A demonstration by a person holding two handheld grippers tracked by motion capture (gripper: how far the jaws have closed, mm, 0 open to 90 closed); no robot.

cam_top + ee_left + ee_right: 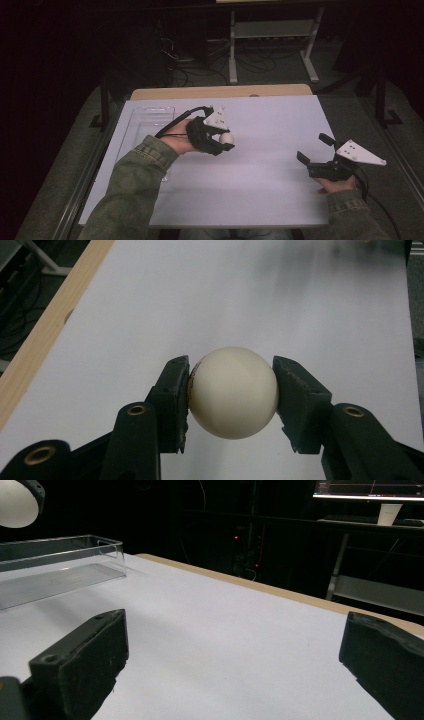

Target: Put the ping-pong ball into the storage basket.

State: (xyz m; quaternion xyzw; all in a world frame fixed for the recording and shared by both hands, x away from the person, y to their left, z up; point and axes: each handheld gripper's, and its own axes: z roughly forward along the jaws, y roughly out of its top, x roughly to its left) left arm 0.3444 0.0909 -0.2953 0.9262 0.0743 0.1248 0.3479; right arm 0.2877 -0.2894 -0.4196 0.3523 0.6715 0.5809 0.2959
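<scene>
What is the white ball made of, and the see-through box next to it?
The ball, squeezed in the left gripper, looks like hard, smooth plastic or resin: cream, evenly round, with a soft sheen and no dent where the jaws press. I cannot be sure which. The tray looks like clear rigid plastic, perhaps acrylic: you see through its thin walls, and its edges catch the light.

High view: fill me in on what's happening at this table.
A person works at a white table with a gripper in each hand. The left gripper is clamped on a cream ball, one pad on each side, held above the table surface. A clear tray lies at the left edge, beside that hand. The right gripper sits near the right edge with its jaws wide apart and nothing between them.
</scene>
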